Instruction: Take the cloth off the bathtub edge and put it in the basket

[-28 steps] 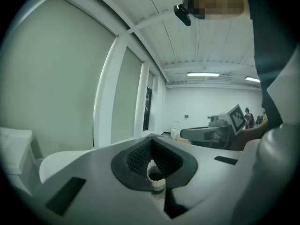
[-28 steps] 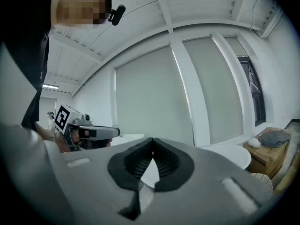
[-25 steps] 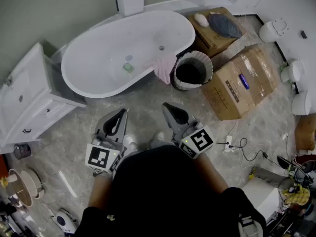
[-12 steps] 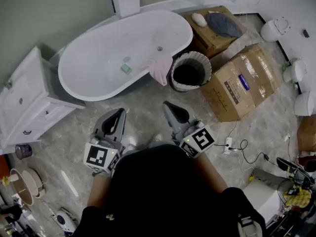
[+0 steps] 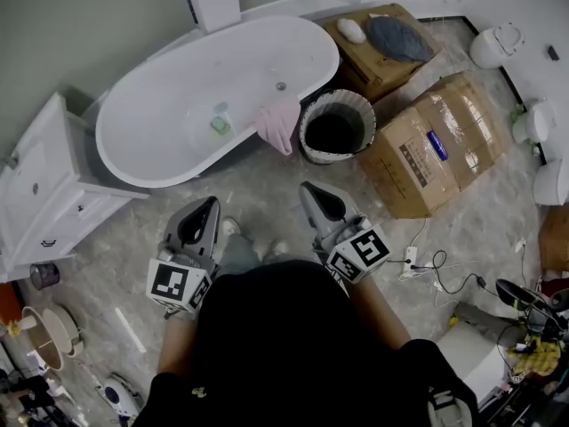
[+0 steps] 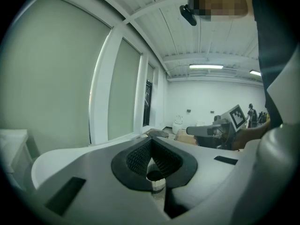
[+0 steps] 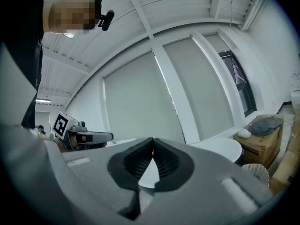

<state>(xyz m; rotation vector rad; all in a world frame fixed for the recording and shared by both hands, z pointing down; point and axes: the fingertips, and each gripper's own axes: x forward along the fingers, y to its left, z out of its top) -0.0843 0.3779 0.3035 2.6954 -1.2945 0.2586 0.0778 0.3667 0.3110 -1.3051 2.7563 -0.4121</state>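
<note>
The pink cloth [image 5: 278, 124] hangs over the near edge of the white bathtub [image 5: 160, 118], and its lower part falls down the outer wall of the tub. The round basket [image 5: 311, 152] stands on the floor just beside the cloth, on its right in the head view. It is open at the top and dark inside; whether it touches the cloth I cannot tell. A small green thing [image 5: 220, 124] lies inside the tub, near the cloth. The left gripper [image 5: 204, 212] and the right gripper [image 5: 313, 194] are held low in front of the person, side by side above the floor. Both point toward the tub and are well apart from the cloth. On each gripper the two jaws are pressed together, with nothing between them. A large cardboard box [image 5: 436, 145] lies to the right of the basket, and a white cabinet [image 5: 44, 194] stands left of the tub.
</note>
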